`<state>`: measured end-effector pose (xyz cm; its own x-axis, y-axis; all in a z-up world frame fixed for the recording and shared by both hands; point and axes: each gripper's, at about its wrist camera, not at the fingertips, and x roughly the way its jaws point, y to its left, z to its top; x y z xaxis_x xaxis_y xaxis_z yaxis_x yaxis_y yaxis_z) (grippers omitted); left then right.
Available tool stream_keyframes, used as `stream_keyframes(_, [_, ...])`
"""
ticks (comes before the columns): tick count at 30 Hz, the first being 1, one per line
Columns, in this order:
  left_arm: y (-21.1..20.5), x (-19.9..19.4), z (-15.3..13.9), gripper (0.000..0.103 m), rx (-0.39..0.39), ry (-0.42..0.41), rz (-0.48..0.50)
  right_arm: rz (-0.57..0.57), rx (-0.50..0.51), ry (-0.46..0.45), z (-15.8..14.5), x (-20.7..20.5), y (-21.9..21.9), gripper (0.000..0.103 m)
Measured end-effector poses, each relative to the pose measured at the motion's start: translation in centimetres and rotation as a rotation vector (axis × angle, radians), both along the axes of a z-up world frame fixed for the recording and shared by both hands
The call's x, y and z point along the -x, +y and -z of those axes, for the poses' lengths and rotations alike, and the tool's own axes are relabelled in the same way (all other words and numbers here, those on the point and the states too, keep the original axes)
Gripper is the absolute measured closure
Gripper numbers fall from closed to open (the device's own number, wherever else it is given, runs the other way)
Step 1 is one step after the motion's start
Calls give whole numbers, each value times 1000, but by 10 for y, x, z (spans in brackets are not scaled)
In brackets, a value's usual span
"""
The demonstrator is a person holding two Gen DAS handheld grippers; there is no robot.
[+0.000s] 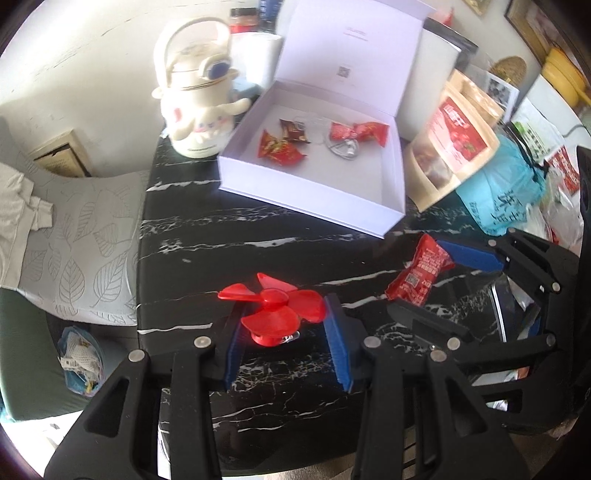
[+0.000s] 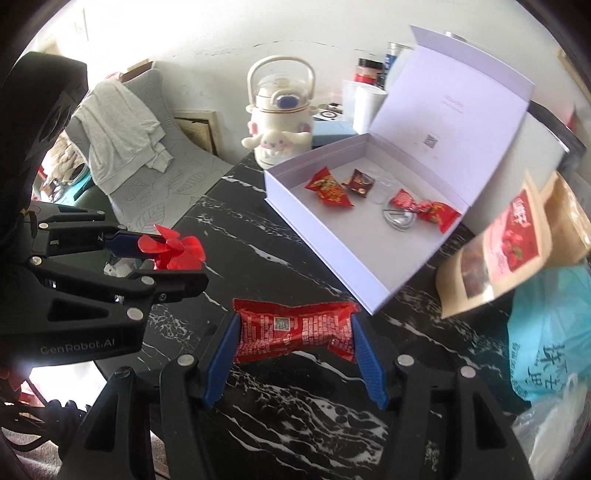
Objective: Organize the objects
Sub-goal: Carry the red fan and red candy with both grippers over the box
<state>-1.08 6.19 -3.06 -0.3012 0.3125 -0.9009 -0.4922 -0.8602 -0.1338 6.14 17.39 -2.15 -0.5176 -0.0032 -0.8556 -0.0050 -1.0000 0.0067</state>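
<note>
Left gripper [image 1: 282, 334] clamps red fan [image 1: 273, 308]; right gripper [image 2: 293, 343] pinches red snack packet [image 2: 291, 332]. White box [image 2: 332, 254] open, 1 o'clock of packet, wrapped candies [image 2: 328, 188] inside.

A black marble worktop [image 1: 229, 236] with white veins carries the scene. At its far edge stands a cream kettle-shaped bottle [image 1: 197, 110] with a cartoon dog figure and an arched handle. Behind it are a white cup [image 1: 258, 59] and a jar with a red lid [image 1: 242, 18]. On the right side two kraft snack pouches [image 1: 448, 147] lean beside a blue plastic bag [image 1: 506, 192] with printed characters. To the left of the worktop is a grey leaf-pattern cushion [image 1: 85, 251], and a pale cloth [image 2: 118, 136] lies on it. Below, on the floor, stands a small bin [image 1: 79, 365] with paper waste.
</note>
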Motion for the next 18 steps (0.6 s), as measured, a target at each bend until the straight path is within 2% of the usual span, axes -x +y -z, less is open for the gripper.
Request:
stream_keyframes(10, [35,-13,-2,65,14,-6,152,98,19,-18,5,-22,21,42])
stream_keyframes(18, [59,-7,5,65,32,-32,192,114,31,-30,7,-13,42,42])
